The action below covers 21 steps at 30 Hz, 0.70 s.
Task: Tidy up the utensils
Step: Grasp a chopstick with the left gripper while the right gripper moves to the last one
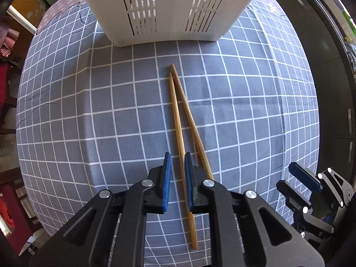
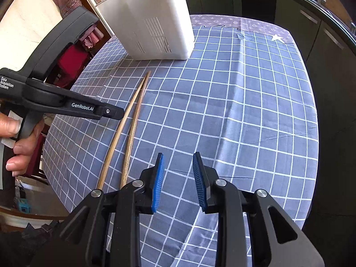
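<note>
A: The checked tablecloth runs bare to its right edge; the white slotted utensil holder stands at the far side.

B: Two wooden chopsticks lie before it. The left gripper has its jaws nearly closed around one; contact is unclear.

A: The right view shows a hand on its handle. The right gripper is slightly spread, holding nothing
</note>
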### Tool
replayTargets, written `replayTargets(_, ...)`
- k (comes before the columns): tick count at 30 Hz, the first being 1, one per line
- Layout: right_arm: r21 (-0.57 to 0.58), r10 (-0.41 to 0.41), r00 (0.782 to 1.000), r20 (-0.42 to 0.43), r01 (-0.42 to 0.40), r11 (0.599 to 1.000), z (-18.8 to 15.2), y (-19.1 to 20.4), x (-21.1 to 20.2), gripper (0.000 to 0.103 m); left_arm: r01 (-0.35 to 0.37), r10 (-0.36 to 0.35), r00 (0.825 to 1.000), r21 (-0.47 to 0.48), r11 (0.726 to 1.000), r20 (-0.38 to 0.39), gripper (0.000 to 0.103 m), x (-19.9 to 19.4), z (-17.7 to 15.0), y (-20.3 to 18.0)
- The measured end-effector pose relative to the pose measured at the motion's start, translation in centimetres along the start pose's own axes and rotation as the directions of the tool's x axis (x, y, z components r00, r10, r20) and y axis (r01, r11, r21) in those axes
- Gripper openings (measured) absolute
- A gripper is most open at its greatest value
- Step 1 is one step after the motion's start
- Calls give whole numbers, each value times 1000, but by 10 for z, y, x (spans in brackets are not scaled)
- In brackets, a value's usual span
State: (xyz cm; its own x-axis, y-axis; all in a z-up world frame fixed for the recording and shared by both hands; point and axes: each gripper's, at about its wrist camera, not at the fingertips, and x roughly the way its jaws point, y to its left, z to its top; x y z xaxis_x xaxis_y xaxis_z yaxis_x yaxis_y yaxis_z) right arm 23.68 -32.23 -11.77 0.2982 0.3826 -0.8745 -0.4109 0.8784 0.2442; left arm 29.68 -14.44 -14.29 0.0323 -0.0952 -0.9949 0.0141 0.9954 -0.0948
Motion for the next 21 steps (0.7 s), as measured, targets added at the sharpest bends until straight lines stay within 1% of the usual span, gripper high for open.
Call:
replayTargets(8, 11, 17, 1000, -4, -17, 1000, -7, -6, 3, 27, -30, 30, 999, -26, 999, -22, 11, 15, 17, -17)
replayTargets(11, 17, 18, 1000, -4, -18, 1000, -8, -8, 2, 27, -37, 36, 999, -33, 999, -23, 11, 19, 22, -16)
replayTargets(12, 18, 18, 1000, -3, -18, 1000, -9, -8, 2, 30, -38, 38, 999, -32, 999, -23, 10, 19, 21, -14)
replayTargets(15, 22, 18, 1000, 2, -18, 1000, -11, -10, 0, 30, -43, 43, 999, -24, 999, -15, 7, 19, 19, -12)
replayTargets(18, 22, 13, 1000, 2, -13, 1000, -13, -9, -2, 30, -23, 22, 1000, -29, 999, -16, 7, 18, 19, -7)
replayTargets(21, 21, 5, 1000, -2, -5, 1000, -14, -8, -4, 30, 0, 0, 1000, -25, 1000, 1, 7, 8, 14, 1)
